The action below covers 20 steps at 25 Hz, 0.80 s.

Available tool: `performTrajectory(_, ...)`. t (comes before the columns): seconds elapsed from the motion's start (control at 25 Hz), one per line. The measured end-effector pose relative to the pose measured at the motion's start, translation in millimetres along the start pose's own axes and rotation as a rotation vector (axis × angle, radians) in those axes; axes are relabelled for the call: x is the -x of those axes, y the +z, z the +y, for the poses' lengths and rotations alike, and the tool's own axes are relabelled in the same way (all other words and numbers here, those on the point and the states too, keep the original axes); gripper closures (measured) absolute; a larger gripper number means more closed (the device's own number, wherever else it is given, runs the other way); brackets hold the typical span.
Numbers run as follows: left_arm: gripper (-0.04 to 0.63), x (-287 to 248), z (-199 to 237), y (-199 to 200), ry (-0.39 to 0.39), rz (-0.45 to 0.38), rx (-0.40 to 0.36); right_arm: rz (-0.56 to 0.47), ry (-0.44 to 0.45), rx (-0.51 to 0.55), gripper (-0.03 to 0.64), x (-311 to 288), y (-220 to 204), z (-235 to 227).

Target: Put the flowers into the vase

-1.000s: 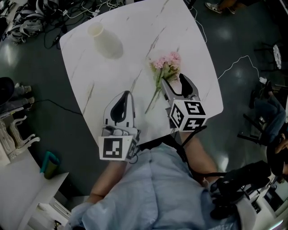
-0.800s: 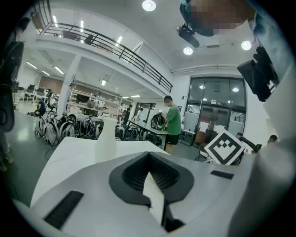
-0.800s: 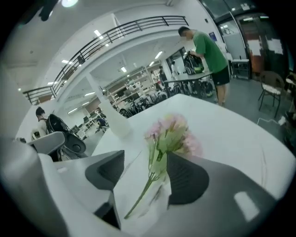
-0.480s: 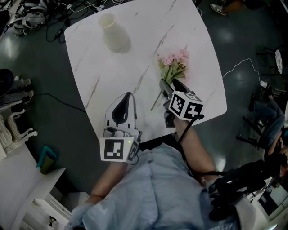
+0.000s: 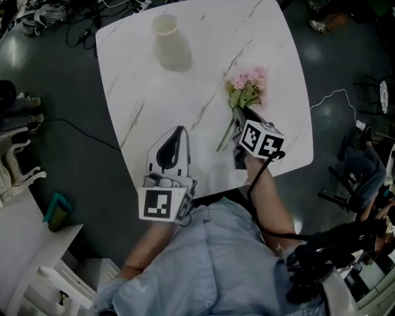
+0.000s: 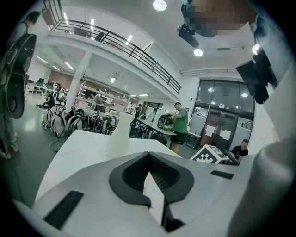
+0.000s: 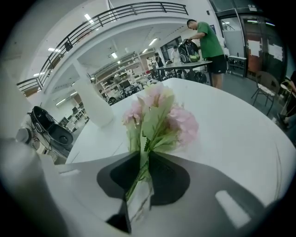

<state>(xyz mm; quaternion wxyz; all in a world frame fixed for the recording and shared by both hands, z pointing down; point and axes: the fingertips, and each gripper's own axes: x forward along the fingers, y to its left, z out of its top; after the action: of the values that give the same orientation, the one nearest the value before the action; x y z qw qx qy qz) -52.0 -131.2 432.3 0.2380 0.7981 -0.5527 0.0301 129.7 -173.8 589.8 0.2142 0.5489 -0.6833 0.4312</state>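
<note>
Flowers (image 5: 248,86) sit at the right side of the white, marble-veined table (image 5: 203,37), their pink heads pointing toward its far edge. We have the right gripper (image 5: 238,113) down on them. In the right gripper view its jaws have just been closing, and they now clamp the green stems (image 7: 138,178) right beneath the leaves, so that the blooms (image 7: 159,115) fan out just past the fingertips. From the head view the lower ends of the stems (image 5: 223,139) trail out from under that gripper toward the near edge, lying on the tabletop. Whether the heads rest on the surface or hang just clear of it, we cannot tell.

The vase (image 5: 170,42) stands upright near the table's far left corner, well apart from the flowers, with its mouth open. It is cream-coloured, with a narrow neck over a wider body, and in the right gripper view it shows as a pale shape (image 7: 95,106) to the left of the blooms.

Our left gripper (image 5: 178,131) hovers over the near edge of the table, jaws together with nothing between them. Its own view (image 6: 149,156) confirms this, with the vase (image 6: 121,134) straight ahead beyond its tips.

Cables (image 5: 37,18) litter the dark floor beyond the far left corner.
</note>
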Motion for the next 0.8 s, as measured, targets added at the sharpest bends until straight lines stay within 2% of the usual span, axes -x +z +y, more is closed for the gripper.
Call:
performTrajectory(0.16,0.591,4.0,3.2,0.7,0.011,-0.006,0.002,-0.046,0.049,0.003,0.586,3.1,10.5,8.3)
performTrajectory(0.4,0.591,13.4,0.9,4.6,0.018,-0.029,-0.007,-0.157,0.148,-0.025,0.591,20.3,32.7,26.5)
performTrajectory(0.8,0.591,28.1,-9.3,22.1,0.029,-0.091,-0.053,-0.335,0.325,0.02,0.591,66.2,113.5,85.8)
